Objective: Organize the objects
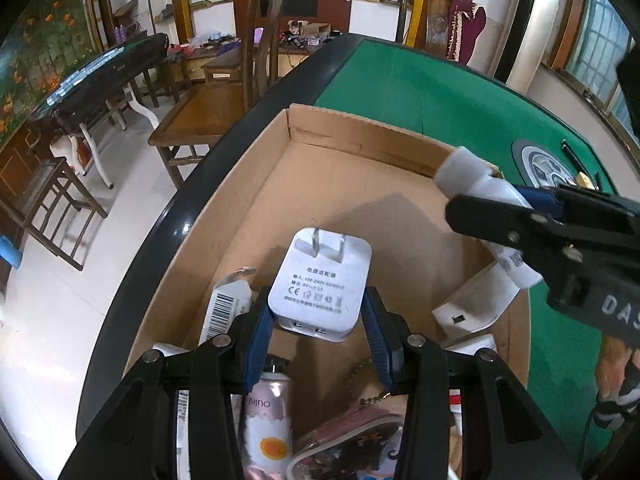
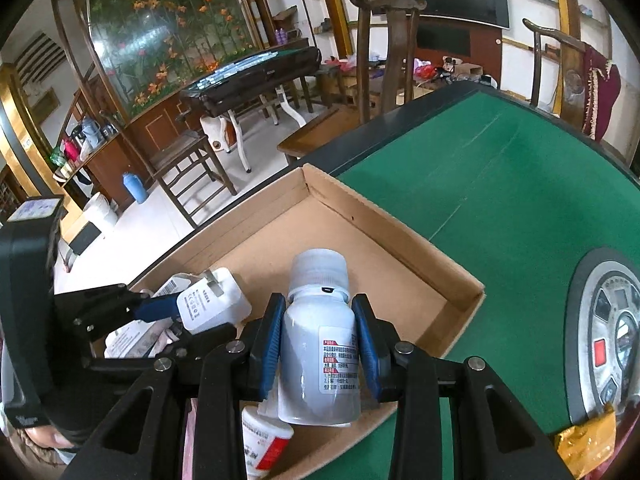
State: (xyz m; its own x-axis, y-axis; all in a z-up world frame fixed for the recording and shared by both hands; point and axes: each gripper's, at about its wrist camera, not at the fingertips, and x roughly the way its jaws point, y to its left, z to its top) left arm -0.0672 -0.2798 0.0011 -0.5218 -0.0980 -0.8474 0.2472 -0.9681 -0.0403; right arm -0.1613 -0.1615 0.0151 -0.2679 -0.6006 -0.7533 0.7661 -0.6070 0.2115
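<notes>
White charger (image 1: 319, 286) and bottle (image 2: 318, 350) pinched between fingers.

Cardboard box (image 1: 360, 128) sat on the table (image 2: 500, 184) at its edge nearest the chairs. Charger (image 1: 320, 284) hung above the box floor, bottle (image 2: 316, 344) to its right, also over the box. Can (image 1: 266, 416), pouch (image 1: 344, 444), tube (image 2: 262, 440) lay in the box's near end.

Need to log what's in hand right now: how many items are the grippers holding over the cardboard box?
2. The white USB charger sits between the left gripper pads; the white pill bottle sits in the right gripper. Both hang over the cardboard box.
</notes>
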